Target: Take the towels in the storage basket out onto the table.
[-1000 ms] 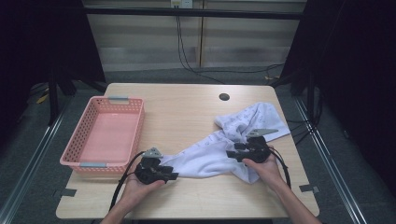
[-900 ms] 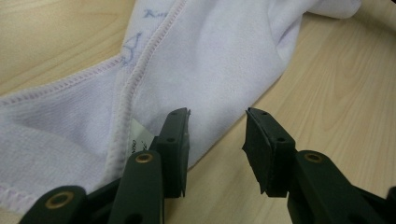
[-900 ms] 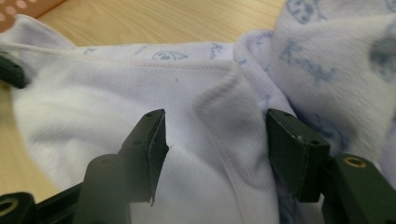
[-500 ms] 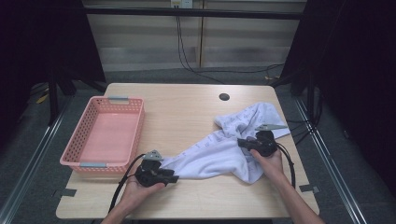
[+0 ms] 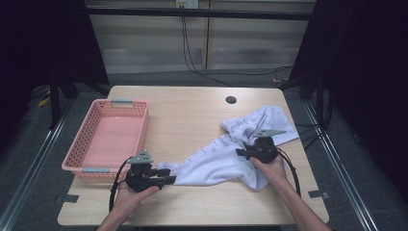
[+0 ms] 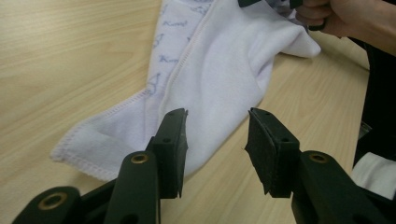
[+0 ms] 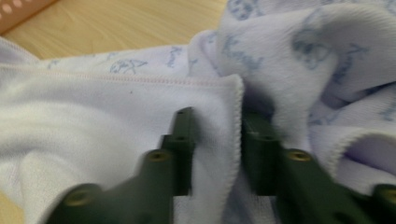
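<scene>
Since the earlier frames: right gripper (image 5: 244, 153) has shifted along the towel's right fold, its jaws closing and then easing a little wider; left gripper (image 5: 169, 176) has edged up, jaws opening slightly.

Table (image 5: 192, 110) — pale wood, pink basket (image 5: 86, 139) at its left edge.

Towel (image 5: 226, 156) — white terry with faint blue print and stitched hems, lying rumpled right of centre; long axis runs from the near-left corner up to the far right.

Right gripper — pinches a hemmed fold (image 7: 229, 140) between its pads.

Left gripper — jaws spread, empty; the towel's near corner (image 6: 93, 144) lies just ahead of them, leftward in its own view, nearest this hand.
</scene>
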`<state>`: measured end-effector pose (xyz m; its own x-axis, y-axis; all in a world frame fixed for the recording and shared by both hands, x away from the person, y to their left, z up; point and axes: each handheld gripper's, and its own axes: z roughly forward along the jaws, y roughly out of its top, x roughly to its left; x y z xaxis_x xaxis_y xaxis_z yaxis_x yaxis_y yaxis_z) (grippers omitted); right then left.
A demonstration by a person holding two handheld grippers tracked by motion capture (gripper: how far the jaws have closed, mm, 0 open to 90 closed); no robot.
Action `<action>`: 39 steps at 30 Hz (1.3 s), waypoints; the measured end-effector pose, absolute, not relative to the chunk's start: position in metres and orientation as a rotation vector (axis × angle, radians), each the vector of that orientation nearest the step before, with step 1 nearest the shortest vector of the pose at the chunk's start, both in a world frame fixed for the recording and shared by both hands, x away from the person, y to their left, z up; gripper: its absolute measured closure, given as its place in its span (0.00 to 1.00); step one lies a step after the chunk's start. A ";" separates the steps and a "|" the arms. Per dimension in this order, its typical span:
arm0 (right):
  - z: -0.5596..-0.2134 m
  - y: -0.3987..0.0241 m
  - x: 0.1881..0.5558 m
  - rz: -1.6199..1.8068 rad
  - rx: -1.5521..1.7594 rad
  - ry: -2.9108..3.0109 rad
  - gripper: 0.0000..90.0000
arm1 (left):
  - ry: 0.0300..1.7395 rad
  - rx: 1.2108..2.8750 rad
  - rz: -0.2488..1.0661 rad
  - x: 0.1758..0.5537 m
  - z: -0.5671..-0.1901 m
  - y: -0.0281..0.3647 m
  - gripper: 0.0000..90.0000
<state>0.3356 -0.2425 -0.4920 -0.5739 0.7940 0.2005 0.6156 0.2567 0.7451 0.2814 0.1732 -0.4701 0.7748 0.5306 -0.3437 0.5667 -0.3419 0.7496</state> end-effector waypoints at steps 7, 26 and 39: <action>-0.470 -0.259 0.321 1.324 1.303 2.271 0.95 | 0.819 1.981 -0.016 0.298 -0.463 0.168 0.50; -0.463 -0.309 0.290 1.375 1.336 2.217 0.84 | 0.786 2.094 -0.006 0.323 -0.484 0.151 0.37; -0.455 -0.291 0.300 1.403 1.295 2.198 0.98 | 0.758 2.093 0.010 0.322 -0.487 0.148 0.39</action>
